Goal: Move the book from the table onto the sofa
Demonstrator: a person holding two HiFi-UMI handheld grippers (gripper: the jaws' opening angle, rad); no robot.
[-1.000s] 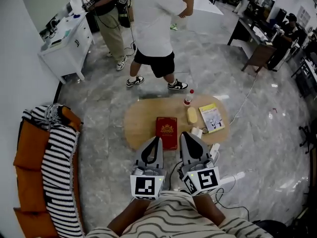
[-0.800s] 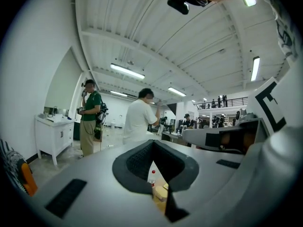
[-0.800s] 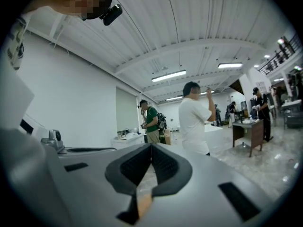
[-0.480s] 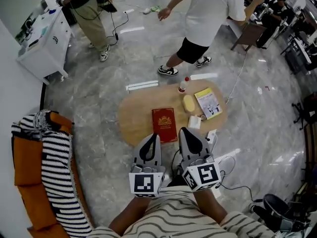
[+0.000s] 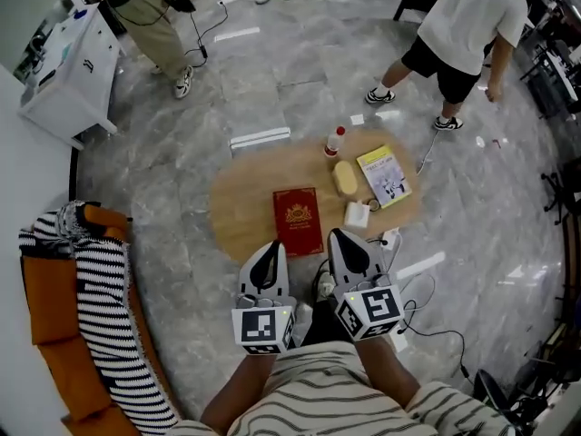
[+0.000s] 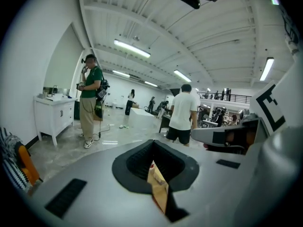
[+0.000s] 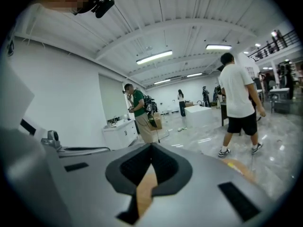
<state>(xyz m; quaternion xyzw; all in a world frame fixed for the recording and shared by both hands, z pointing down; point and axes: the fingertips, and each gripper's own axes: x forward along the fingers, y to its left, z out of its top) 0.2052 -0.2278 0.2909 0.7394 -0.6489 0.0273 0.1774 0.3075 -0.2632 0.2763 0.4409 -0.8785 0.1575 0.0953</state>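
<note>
A dark red book point(image 5: 298, 221) with a gold emblem lies flat near the front of the oval wooden table point(image 5: 245, 209). My left gripper point(image 5: 269, 256) hangs just short of the table's near edge, below the book's left corner, jaws shut and empty. Beside it my right gripper point(image 5: 345, 247) hovers right of the book's near end, also shut with nothing held. The orange sofa point(image 5: 50, 316) with a black-and-white striped throw point(image 5: 107, 325) stands at the far left. In both gripper views the jaws meet, with only a sliver of table showing between them.
On the table also lie a yellow booklet point(image 5: 383, 176), a yellow oval object point(image 5: 345, 179), a white box point(image 5: 357, 214) and a red-capped bottle point(image 5: 335, 141). Cables and a power strip point(image 5: 390, 243) trail on the marble floor. Two people point(image 5: 467, 34) stand beyond; a white cabinet point(image 5: 59, 84) is at left.
Both grippers have come lower and nearer the table's front edge, still shut. The person in the white shirt has walked from behind the table to the upper right.
</note>
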